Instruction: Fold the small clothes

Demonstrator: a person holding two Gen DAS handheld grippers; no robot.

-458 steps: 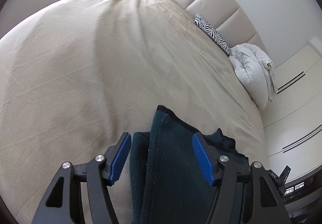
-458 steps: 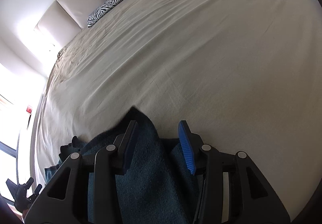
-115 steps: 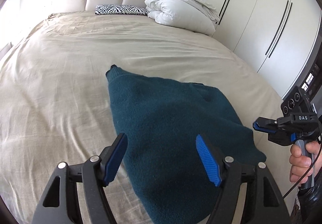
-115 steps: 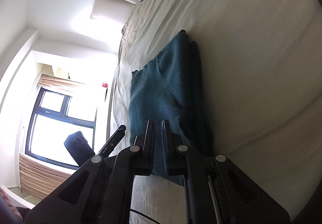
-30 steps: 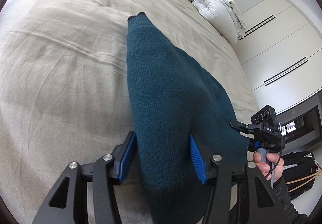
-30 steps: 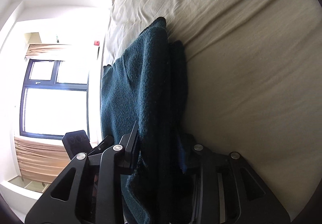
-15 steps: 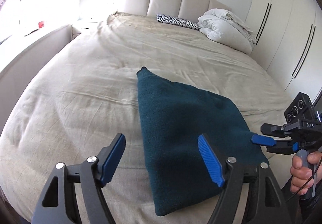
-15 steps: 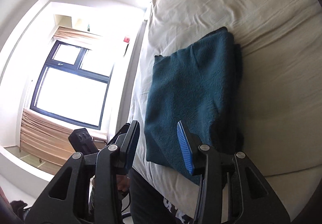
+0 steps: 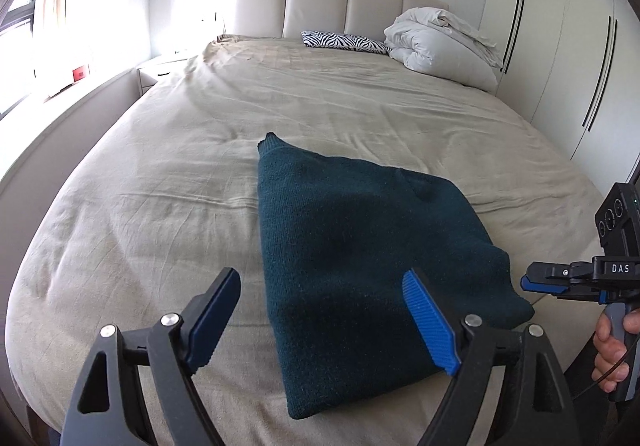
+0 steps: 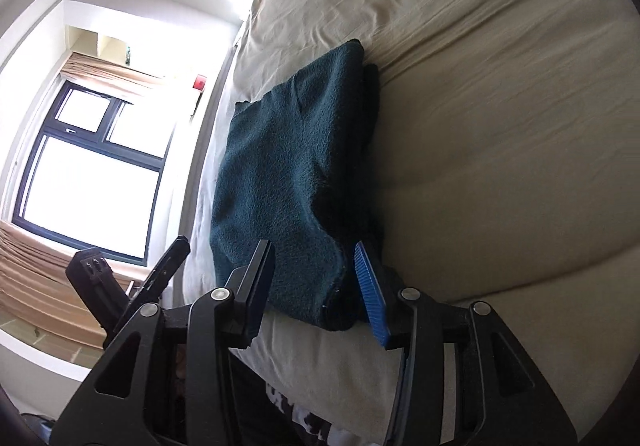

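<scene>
Item: folded teal sweater (image 9: pixel 352 246), near bed's (image 9: pixel 160 173) foot edge. I've just opened left gripper (image 9: pixel 324 320) wide, right gripper (image 10: pixel 316 282) narrower; both released. Fold looks complete.

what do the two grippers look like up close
Both are black plastic frames with triangular cut-outs and silver screws. The left gripper and the right gripper have ribbed blue pads. In the left view the right one reads "DAS", with a thin black cable below its grey handle.
</scene>
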